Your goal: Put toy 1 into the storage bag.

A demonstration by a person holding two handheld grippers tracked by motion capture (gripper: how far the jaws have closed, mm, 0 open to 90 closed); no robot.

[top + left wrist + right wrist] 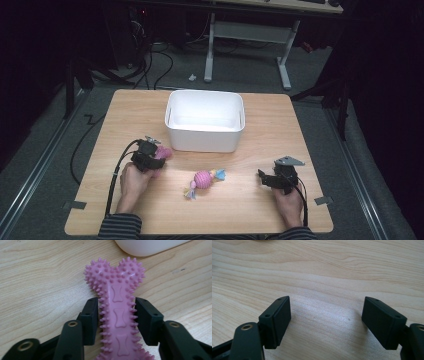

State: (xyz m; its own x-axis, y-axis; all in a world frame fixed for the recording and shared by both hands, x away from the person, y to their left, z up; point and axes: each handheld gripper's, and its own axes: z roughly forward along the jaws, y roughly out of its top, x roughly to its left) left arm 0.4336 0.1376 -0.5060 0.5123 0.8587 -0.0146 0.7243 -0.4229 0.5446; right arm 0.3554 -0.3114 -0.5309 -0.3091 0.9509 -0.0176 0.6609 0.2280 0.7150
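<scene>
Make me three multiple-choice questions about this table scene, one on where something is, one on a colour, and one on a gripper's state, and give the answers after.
1. Where does the ball-shaped rope toy lie?
A. Inside the white bin
B. On the table between the two grippers
C. On the floor

2. What colour is the spiky bone toy?
A. Pink
B. Green
C. Black

3. What state is the right gripper in?
A. Shut on the rope toy
B. Shut on the bin's rim
C. Open over bare wood

Answers: 1 B, it rests on the wooden table in front of the white bin, midway between the hands. 2 A, the left gripper pinches its pink shaft. 3 C, its jaws stand wide apart with nothing between them.
</scene>
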